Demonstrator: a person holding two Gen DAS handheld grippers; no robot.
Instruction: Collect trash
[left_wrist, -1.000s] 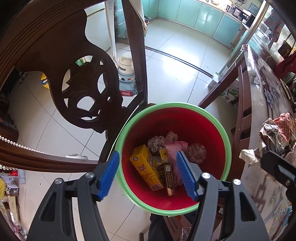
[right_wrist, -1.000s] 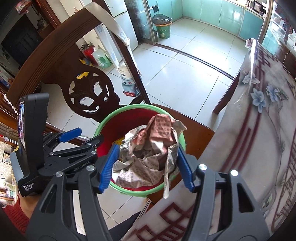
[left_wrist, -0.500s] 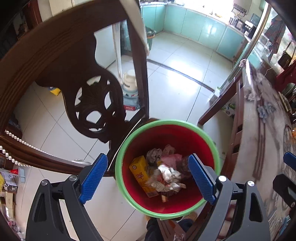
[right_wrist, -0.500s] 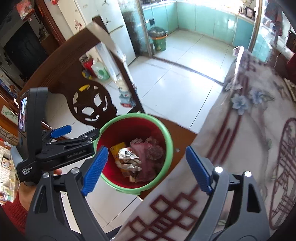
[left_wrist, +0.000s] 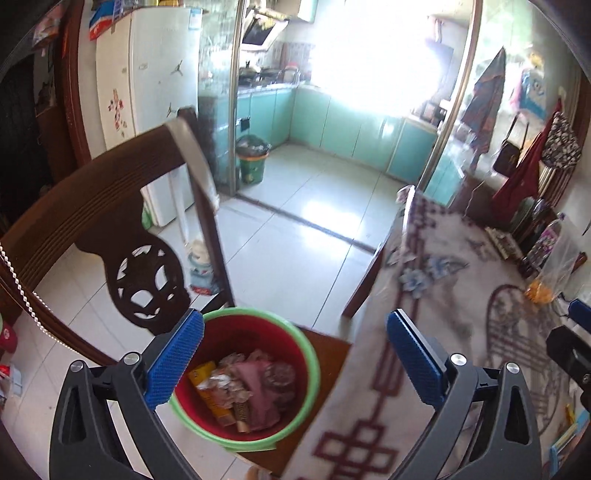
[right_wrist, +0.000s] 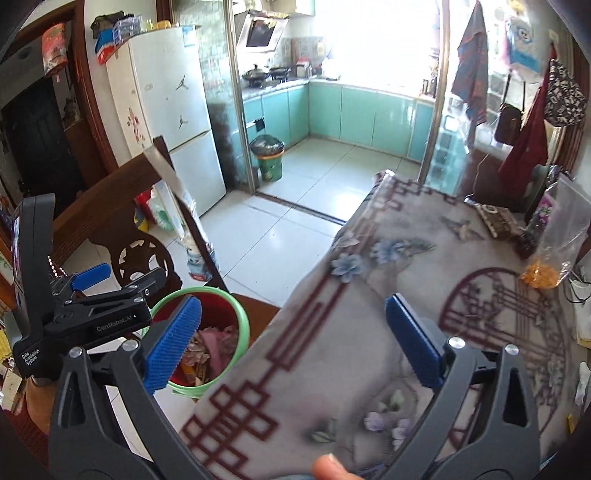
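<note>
Table: one, w/ a grey plastic cloth (right_wrist: 388, 332) printed w/ dark red lattice lines, a red circle motif and blue flowers; most of the cloth bare.
Table far edge: clear bag w/ orange bits (right_wrist: 543, 273) near the far right corner; a flat patterned box (right_wrist: 495, 218) and dark items behind it, too blurred to name.
Floor: pale glossy tiles (left_wrist: 295, 258), a dark strip across the doorway into the kitchen.
Room: kitchen beyond w/ teal cabinets (right_wrist: 369, 114), strong window glare, one white fridge (right_wrist: 173, 107) at left, cloths and bags hung on the right wall.
Chairs: one carved dark wood chair (left_wrist: 140, 273), back to the cameras, just beside the table's left edge.
Bins: two. Red bucket w/ green rim (left_wrist: 255, 373) sits on the chair seat close to the table edge; a second green bin (right_wrist: 269, 162) stands by the kitchen doorway, well apart.
Trash: in the red bucket, a pile (left_wrist: 247, 384): one yellow carton, pinkish wrapper, crumpled paper, a dark small box; exact count can't tell.
Left gripper (left_wrist: 295, 362): one, jaws just opened wide, nothing between the blue pads, above bucket and table edge.
Right gripper (right_wrist: 291, 343): one, jaws just opened wide, released, empty, over the cloth.
Person: a fingertip (right_wrist: 328, 467) at the bottom edge of right view.
</note>
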